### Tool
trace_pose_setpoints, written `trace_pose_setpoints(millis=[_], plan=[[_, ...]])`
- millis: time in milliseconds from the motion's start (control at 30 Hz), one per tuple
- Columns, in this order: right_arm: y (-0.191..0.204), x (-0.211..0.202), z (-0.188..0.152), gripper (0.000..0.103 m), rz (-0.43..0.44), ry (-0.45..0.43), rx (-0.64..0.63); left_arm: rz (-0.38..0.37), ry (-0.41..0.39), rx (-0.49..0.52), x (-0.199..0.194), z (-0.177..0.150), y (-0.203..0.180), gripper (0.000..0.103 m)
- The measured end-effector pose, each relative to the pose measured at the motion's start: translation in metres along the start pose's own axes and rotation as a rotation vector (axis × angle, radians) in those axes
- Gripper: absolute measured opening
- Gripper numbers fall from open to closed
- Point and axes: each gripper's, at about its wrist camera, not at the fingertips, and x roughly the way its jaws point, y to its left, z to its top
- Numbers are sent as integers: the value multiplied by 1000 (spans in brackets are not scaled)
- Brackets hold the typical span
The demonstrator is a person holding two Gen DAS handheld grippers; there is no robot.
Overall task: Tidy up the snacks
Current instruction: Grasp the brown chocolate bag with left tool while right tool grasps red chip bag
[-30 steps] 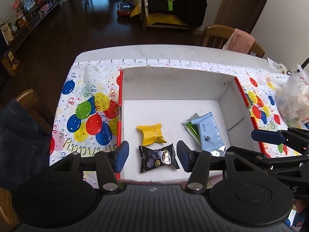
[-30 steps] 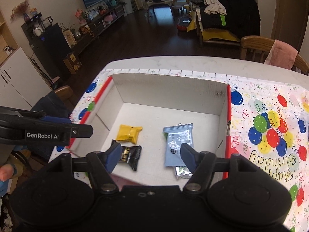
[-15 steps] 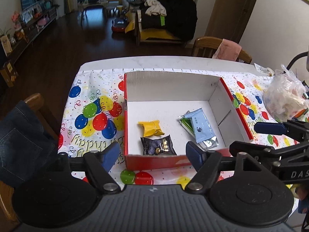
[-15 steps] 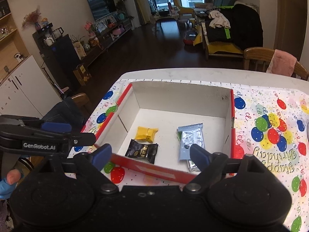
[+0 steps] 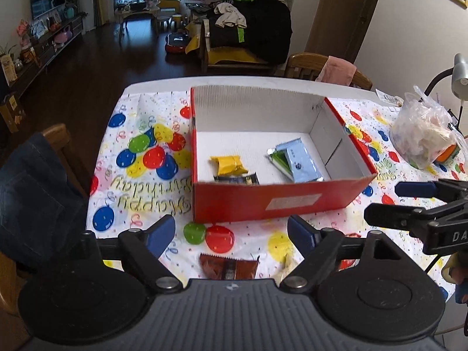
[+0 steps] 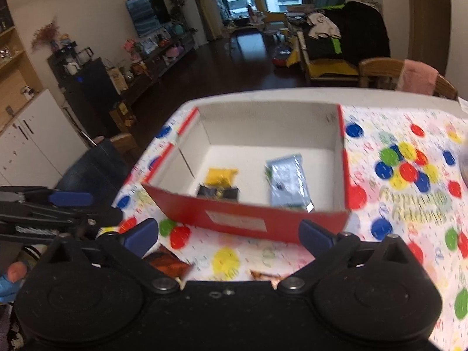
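A red cardboard box (image 5: 272, 201) (image 6: 239, 216) with a white inside stands on the balloon tablecloth. In it lie a yellow packet (image 5: 229, 163) (image 6: 220, 175), a dark packet (image 5: 237, 179) (image 6: 218, 193), and a light blue packet (image 5: 298, 165) (image 6: 288, 181) over a green one (image 5: 278, 159). A brown wrapped snack (image 5: 228, 266) (image 6: 168, 264) lies on the cloth in front of the box, and another small wrapper (image 6: 263, 275) beside it. My left gripper (image 5: 231, 235) hangs above the brown snack, jaws opening, nothing between them. My right gripper (image 6: 228, 235) is near the box front, jaws opening and empty.
A clear plastic bag (image 5: 421, 137) of items sits at the table's right. Wooden chairs stand at the far side (image 5: 321, 67) and the left, one draped with denim (image 5: 32, 193). The table's far edge (image 5: 234, 82) is bare white. A lamp (image 5: 459, 73) stands at the right.
Both grippers have drawn back from over the box to the cloth in front of it, and their jaws have spread wider. The brown snack came into view.
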Motion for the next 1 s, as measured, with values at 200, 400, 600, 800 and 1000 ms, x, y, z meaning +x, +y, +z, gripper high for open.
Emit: trace_pose_setpoints(millis=[200,400,600,800,1000], plan=[[-14,18,-27,103,-59,98,92,2,91,8,22,-19,3,84],[-25,35,-42,102,-100,181,174,-37,231,0,51,-29,7,84],[-40,58,-55,99,-142,257,285,-34,308,-34,74,-33,13,84],[-49,72,-61,95,-171,279,352,-8,337,-37,88,-34,13,84],[-43,82,-59,93,-194,287,315,17,364,-9,100,-36,9,84]])
